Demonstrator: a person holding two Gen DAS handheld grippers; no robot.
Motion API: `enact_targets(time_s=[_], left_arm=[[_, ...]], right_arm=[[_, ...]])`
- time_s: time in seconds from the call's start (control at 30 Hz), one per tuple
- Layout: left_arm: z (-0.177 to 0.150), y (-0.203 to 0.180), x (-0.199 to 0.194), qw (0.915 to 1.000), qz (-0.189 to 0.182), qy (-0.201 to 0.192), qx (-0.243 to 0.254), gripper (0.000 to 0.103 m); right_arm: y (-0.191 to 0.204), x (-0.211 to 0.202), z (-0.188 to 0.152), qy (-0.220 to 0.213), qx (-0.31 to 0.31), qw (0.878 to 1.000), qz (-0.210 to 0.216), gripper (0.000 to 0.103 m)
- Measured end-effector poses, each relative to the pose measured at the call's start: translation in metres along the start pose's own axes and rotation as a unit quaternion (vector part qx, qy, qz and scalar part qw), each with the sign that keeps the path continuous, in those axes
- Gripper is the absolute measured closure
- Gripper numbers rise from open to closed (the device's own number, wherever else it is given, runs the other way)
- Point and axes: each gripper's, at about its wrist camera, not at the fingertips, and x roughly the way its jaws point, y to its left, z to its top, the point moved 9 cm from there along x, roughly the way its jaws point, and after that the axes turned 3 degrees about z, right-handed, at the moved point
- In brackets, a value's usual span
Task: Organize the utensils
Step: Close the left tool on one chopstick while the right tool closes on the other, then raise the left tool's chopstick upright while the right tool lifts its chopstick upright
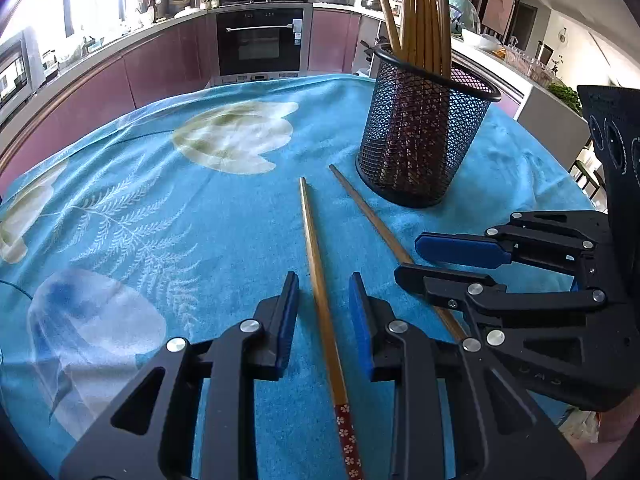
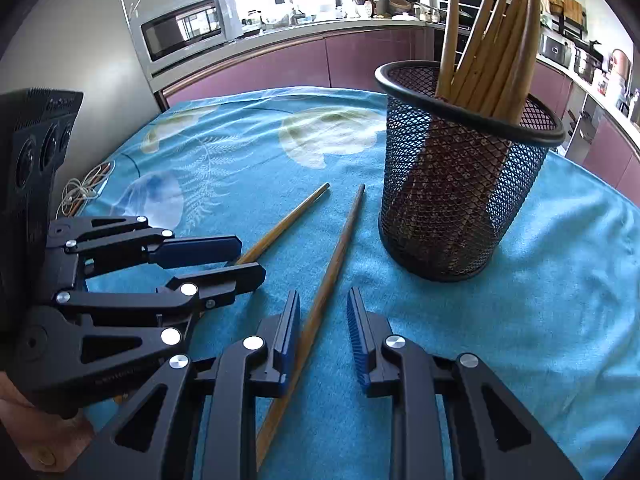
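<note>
A black mesh cup (image 1: 424, 136) stands upright on a table under a blue cloth (image 1: 160, 208) and already holds a bundle of chopsticks (image 1: 424, 20), their narrow ends sticking up above its rim. That part of the tidying looks done. Two chopsticks remain flat on the cloth in front of the cup, so the job seems nearly finished.

The left chopstick (image 1: 316, 276) lies a little away from the cup's base, its long line running away from the cameras, narrow tip toward the far side, patterned red end nearest. The right chopstick (image 2: 332, 272) lies closer to the cup, its tip almost reaching the base; the two tips lean toward each other.

The left gripper (image 1: 324, 292) is lowered over the left chopstick, jaws slightly apart on either side of it, not pressing. The right gripper (image 2: 324, 308) straddles the right chopstick the same way: one pad just beside the wood, the other clear of it, nothing held
</note>
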Motion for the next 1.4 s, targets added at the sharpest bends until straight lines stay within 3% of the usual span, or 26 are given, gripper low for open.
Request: enact_targets(time_s=[0.1,0.37,0.6,1.07,1.4], left_arm=[[0.003,0.0,0.002,1.0,0.005,-0.001,-0.001,0.082],[0.004,0.004,0.003,0.9997,0.006,-0.001,-0.022,0.094],[0.001,0.003,0.0,0.9996,0.0,-0.002,-0.027,0.095],[-0.003,-0.004,-0.003,0.9998,-0.01,-0.001,-0.015,0.095],[-0.001,-0.003,-0.006,0.9997,-0.014,-0.005,-0.018,0.095]], right_arm=[[-0.001,0.001,0.001,-0.002,0.013,1.0,0.009,0.093],[-0.007,-0.005,0.001,-0.013,0.044,0.998,0.033,0.097],[-0.002,-0.017,0.002,-0.027,0.048,0.997,0.059,0.097],[0.007,-0.001,-0.002,0.009,0.025,0.998,0.057,0.096],[0.004,-0.015,0.001,-0.016,0.029,0.998,0.062,0.097]])
